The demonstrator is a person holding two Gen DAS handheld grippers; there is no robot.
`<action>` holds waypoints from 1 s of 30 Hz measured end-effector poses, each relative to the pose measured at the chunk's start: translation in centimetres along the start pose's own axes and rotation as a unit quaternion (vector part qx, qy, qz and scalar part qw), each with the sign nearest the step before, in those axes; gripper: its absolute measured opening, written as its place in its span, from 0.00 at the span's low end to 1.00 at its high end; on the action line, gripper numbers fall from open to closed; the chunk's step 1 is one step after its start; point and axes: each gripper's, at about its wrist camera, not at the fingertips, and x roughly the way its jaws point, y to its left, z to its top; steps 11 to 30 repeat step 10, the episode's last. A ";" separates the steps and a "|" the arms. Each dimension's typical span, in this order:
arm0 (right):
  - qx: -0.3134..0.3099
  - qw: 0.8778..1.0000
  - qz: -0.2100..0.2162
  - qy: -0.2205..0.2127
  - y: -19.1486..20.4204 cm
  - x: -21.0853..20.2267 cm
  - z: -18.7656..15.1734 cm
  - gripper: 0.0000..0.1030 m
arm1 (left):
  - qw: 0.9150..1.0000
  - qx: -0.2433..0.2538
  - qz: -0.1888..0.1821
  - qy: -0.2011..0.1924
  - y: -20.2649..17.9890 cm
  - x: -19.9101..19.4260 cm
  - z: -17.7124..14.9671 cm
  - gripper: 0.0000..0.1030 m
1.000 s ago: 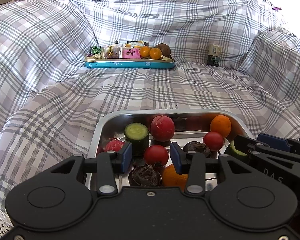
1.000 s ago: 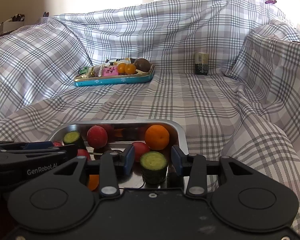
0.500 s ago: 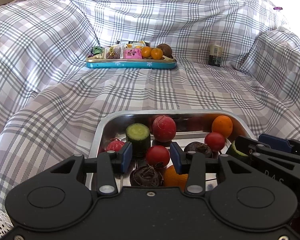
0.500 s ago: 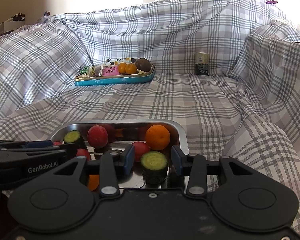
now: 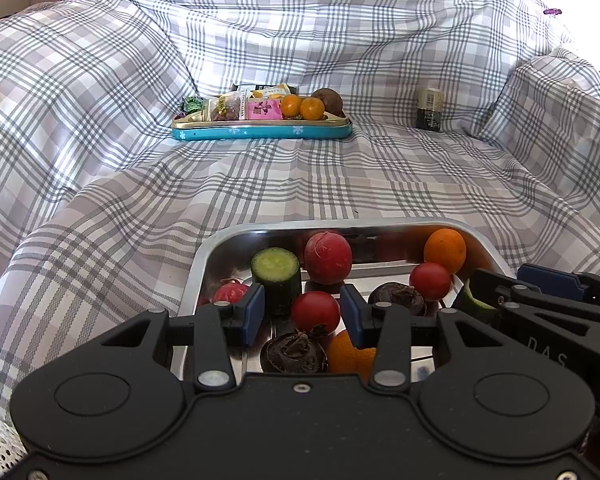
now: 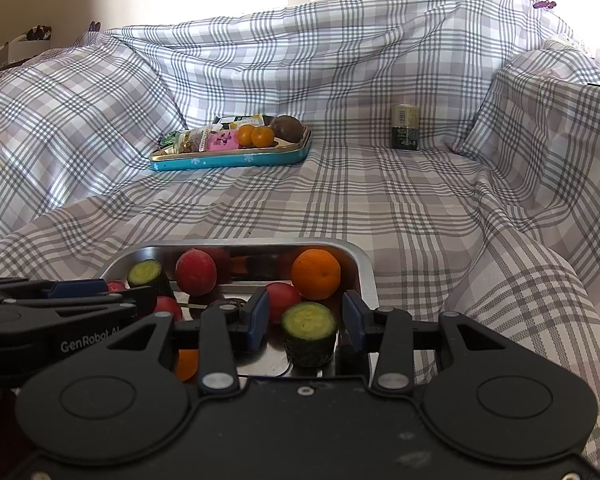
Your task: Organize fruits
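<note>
We held both hand-held grippers, left (image 5: 302,314) and right (image 6: 305,318), wide apart and empty over a shiny metal tray (image 5: 198,264) of round fruits (image 5: 327,258) on plaid cloth (image 5: 260,184), with bare cloth beyond its rim.

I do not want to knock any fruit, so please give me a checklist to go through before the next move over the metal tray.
1. Left claw open: ok.
2. Right claw open: ok.
3. Red tomato centred between left claw fingers: ok.
4. Cucumber piece centred between right claw fingers: ok.
5. The claws apart from each other: cannot tell, they are close side by side.
6. Room in the blue tin for more fruit: cannot tell.
</note>
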 end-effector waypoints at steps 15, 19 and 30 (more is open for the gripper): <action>0.000 1.000 0.000 0.000 0.0 0.0 0.0 0.42 | 1.000 0.005 0.007 -0.013 0.1 -0.3 0.0 0.49; 0.000 1.000 0.000 0.000 0.0 0.0 0.0 0.42 | 1.000 0.005 0.007 -0.013 0.1 -0.3 0.0 0.49; 0.000 1.000 0.000 0.000 0.0 0.0 0.0 0.42 | 1.000 0.005 0.007 -0.013 0.1 -0.3 0.0 0.49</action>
